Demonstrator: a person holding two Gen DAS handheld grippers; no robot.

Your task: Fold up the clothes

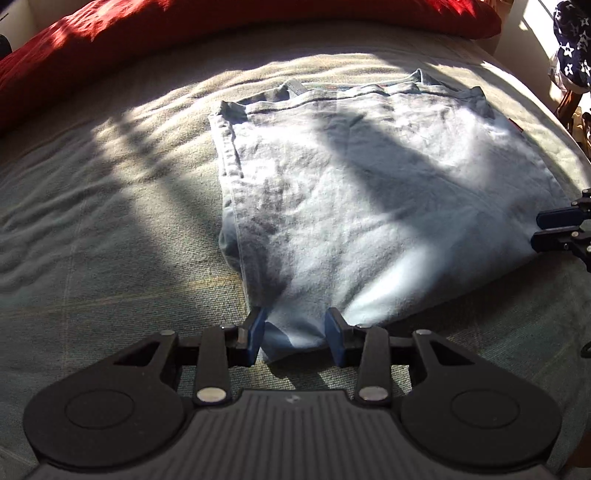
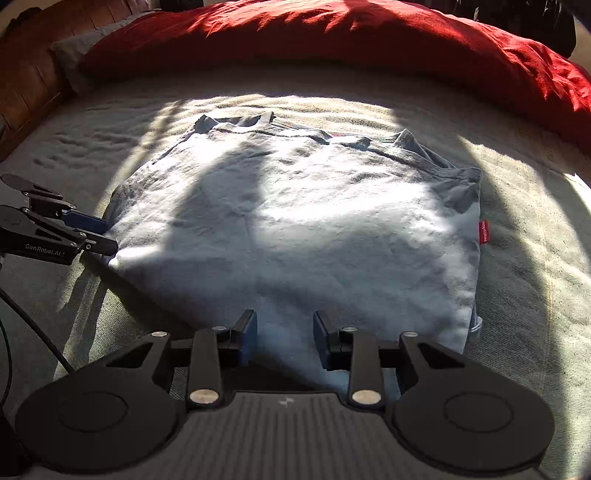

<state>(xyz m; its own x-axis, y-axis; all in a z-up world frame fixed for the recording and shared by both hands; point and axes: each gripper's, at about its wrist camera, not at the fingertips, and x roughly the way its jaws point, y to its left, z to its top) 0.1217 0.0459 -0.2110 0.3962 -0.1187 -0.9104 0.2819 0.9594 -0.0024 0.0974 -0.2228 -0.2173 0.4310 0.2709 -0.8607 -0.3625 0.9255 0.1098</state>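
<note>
A pale blue T-shirt lies folded flat on the bed, collar at the far side and a red tag on its right edge. My left gripper stands open at the shirt's near left corner, and that corner lies loose between the blue pads. From the right wrist view the left gripper shows at the shirt's left corner. My right gripper is open over the shirt's near edge, with cloth lying flat between its fingers. Its fingertips also show at the left wrist view's right edge as the right gripper.
A grey-green blanket covers the bed. A red duvet is bunched along the far side. A wooden frame bounds the left. Dark star-patterned fabric hangs at the far right. A cable trails near left.
</note>
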